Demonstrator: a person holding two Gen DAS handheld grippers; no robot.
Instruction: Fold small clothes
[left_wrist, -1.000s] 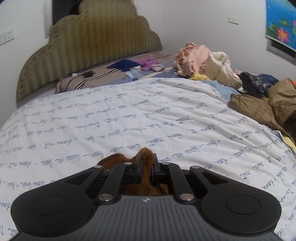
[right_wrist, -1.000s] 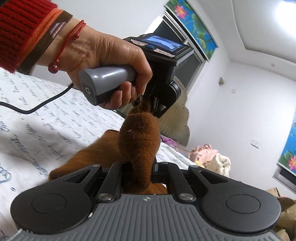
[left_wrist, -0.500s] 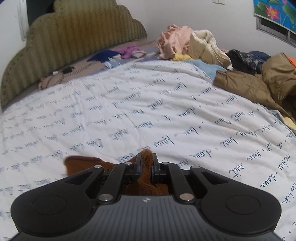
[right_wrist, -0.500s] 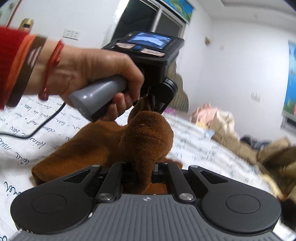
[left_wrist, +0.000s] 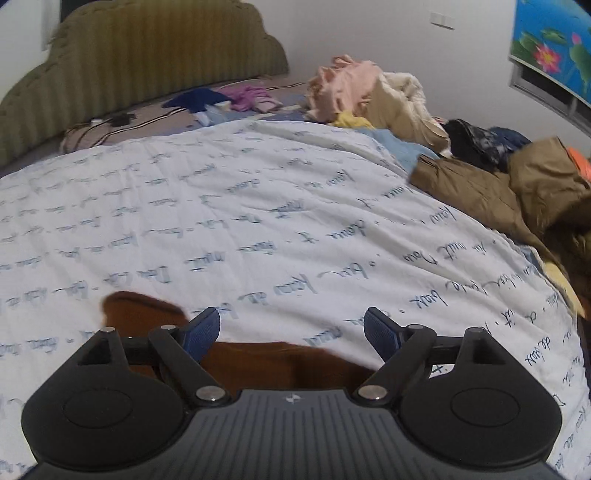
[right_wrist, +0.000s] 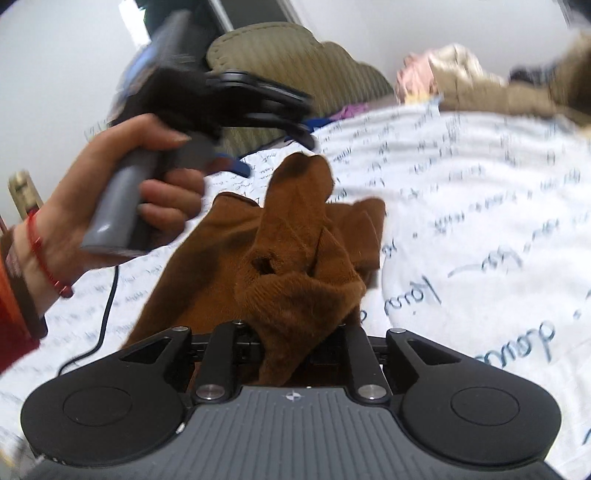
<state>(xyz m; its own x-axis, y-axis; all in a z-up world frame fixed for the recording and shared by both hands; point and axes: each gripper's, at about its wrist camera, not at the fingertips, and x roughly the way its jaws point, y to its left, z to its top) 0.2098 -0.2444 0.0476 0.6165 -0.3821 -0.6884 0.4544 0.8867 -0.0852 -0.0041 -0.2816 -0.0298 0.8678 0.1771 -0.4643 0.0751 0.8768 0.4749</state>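
A small brown knit garment lies on the white quilt with blue writing. My left gripper is open and empty just above the garment; its blue pads stand wide apart. In the right wrist view my right gripper is shut on a bunched fold of the brown garment, which rises from the jaws. The rest of the cloth spreads on the quilt behind. The left gripper, held by a hand, shows blurred above the garment's far end.
A pile of clothes and a tan jacket lie along the quilt's right side. A green padded headboard stands at the back, with small garments before it. A black cable trails from the left hand.
My left gripper has opened and let go of the brown garment, which now lies under it. My right gripper still grips its fold and has swung toward the bed.
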